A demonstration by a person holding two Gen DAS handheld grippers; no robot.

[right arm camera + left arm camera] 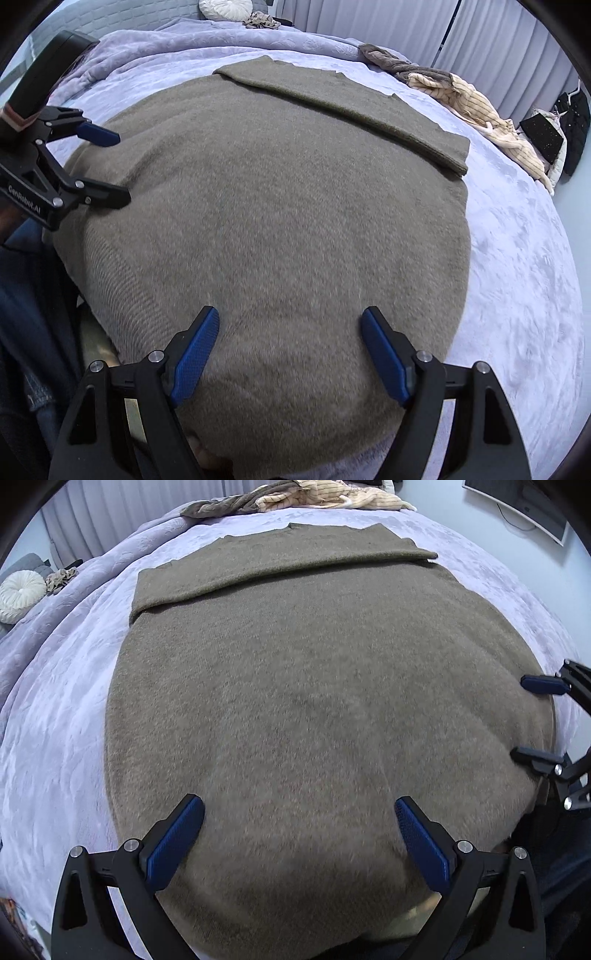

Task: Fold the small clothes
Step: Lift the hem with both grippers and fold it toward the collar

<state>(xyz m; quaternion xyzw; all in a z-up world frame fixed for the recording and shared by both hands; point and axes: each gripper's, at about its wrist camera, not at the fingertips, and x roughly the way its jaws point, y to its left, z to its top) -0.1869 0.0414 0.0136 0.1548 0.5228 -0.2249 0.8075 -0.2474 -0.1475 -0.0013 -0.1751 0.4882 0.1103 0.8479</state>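
A lavender plush bedspread is covering a wide bed, with pale pleated curtains hanging behind it. A round white ruffled cushion is sitting at the head end, and a heap of brown and cream striped clothes is lying along the far edge. A wall-mounted screen is showing at one corner.

A fuzzy olive-brown knitted sweater is lying flat in the middle of the bedspread, its long axis running away from the cameras, with its far end crossed by a folded band, seemingly a sleeve.

The left gripper and the right gripper are pointing steeply down over the sweater's near end, side by side. Both are standing wide, with nothing pinched between the blue pads.
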